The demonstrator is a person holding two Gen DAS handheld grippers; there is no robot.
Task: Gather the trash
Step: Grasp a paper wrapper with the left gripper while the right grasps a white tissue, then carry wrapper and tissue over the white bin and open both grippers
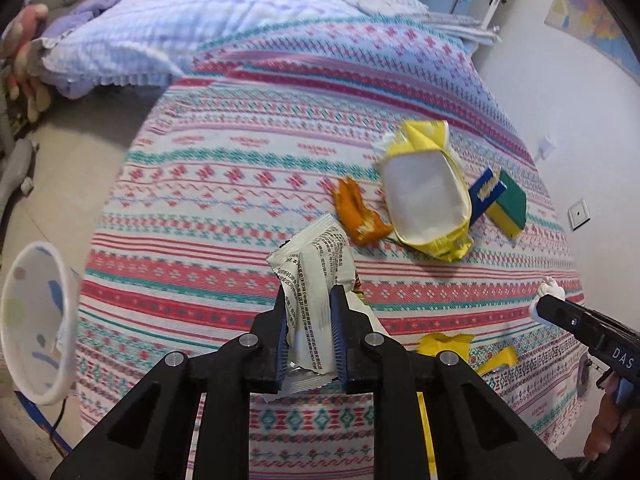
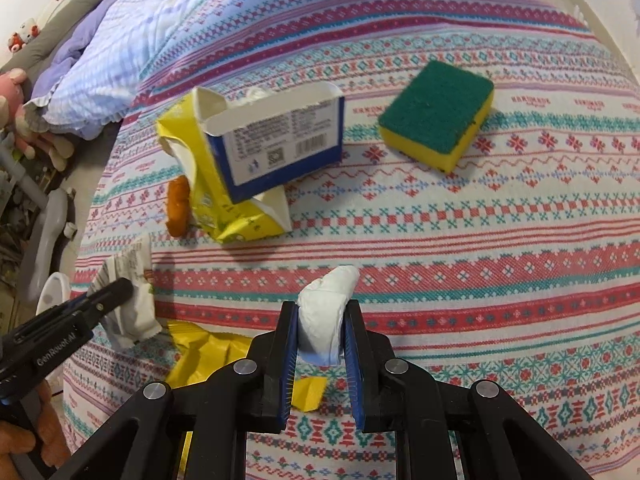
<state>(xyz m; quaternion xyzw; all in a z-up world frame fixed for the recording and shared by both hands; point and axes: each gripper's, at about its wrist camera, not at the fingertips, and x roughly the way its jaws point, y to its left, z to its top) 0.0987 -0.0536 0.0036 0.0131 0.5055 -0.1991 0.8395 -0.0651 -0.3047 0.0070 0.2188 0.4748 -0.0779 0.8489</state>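
My left gripper (image 1: pixel 310 304) is shut on a white printed wrapper (image 1: pixel 316 276), held above the patterned bedspread (image 1: pixel 224 184); it also shows in the right wrist view (image 2: pixel 128 304). My right gripper (image 2: pixel 322 320) is shut on a crumpled white tissue (image 2: pixel 326 312), seen in the left wrist view (image 1: pixel 550 292) at the right. On the bed lie an orange peel (image 1: pixel 358 212), a torn yellow bag (image 1: pixel 428 192), a blue-and-white box (image 2: pixel 280 144) leaning on it, and a yellow wrapper (image 2: pixel 204 356) below the grippers.
A green-and-yellow sponge (image 2: pixel 438 114) lies on the bed to the right. A white bin (image 1: pixel 38 320) stands on the floor at the left of the bed. A light blue quilt (image 1: pixel 168 28) is piled at the far end. A wall (image 1: pixel 580 120) runs along the right.
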